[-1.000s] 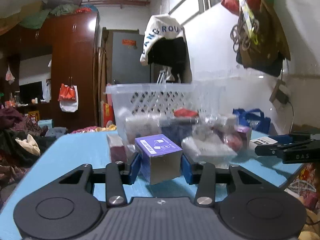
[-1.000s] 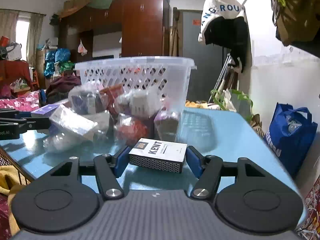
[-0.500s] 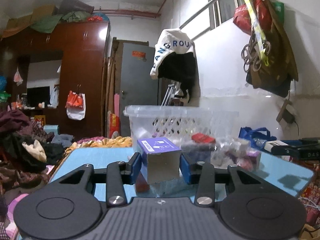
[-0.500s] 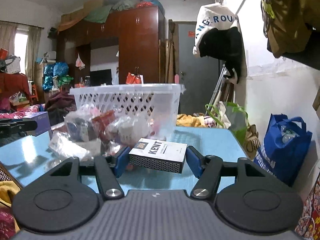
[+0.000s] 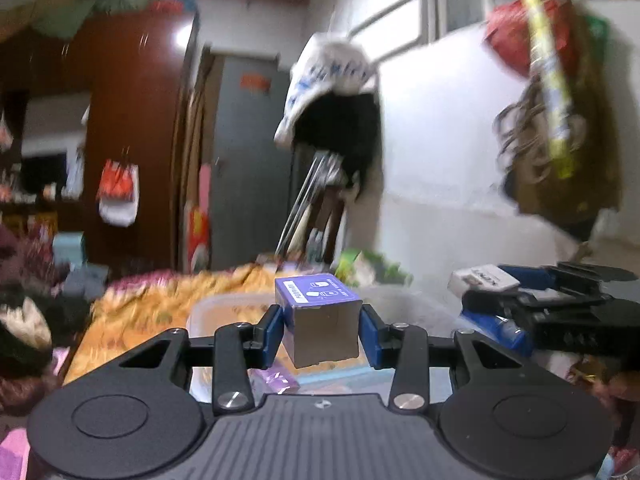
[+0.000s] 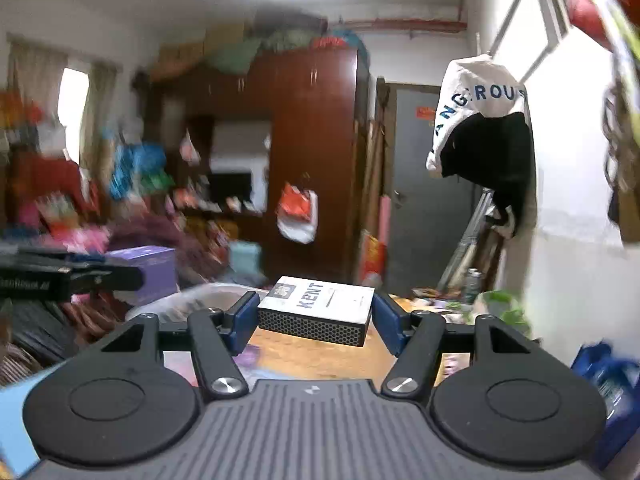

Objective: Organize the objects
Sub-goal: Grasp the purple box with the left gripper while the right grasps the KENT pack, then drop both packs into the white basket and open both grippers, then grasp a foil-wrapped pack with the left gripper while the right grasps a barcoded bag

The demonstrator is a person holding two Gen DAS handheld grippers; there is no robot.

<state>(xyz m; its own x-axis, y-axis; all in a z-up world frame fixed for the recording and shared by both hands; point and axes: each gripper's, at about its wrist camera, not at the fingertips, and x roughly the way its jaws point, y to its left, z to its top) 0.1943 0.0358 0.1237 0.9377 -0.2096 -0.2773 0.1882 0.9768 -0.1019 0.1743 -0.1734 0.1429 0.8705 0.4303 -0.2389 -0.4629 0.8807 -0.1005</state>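
Note:
My left gripper [image 5: 322, 330] is shut on a small purple box [image 5: 320, 320] and holds it up over the clear plastic basket [image 5: 216, 308], whose rim shows below. My right gripper [image 6: 314, 316] is shut on a white KENT box [image 6: 320, 304] and holds it above the same basket [image 6: 176, 304]. In the left wrist view the right gripper [image 5: 536, 292] shows at the right with the white box [image 5: 482, 278]. In the right wrist view the left gripper [image 6: 60, 276] shows at the left with the purple box [image 6: 148, 272].
A white wall [image 5: 440, 160] with hanging bags [image 5: 552, 140] stands on the right. A blue bag [image 6: 608, 384] sits low on the right. A wardrobe [image 6: 312, 152] and a grey door [image 6: 416, 184] stand behind. Blue table edge [image 6: 16, 420] shows lower left.
Both grippers have risen from table height with their boxes. The basket, earlier level with the cameras, now lies below them. The views are blurred by motion.

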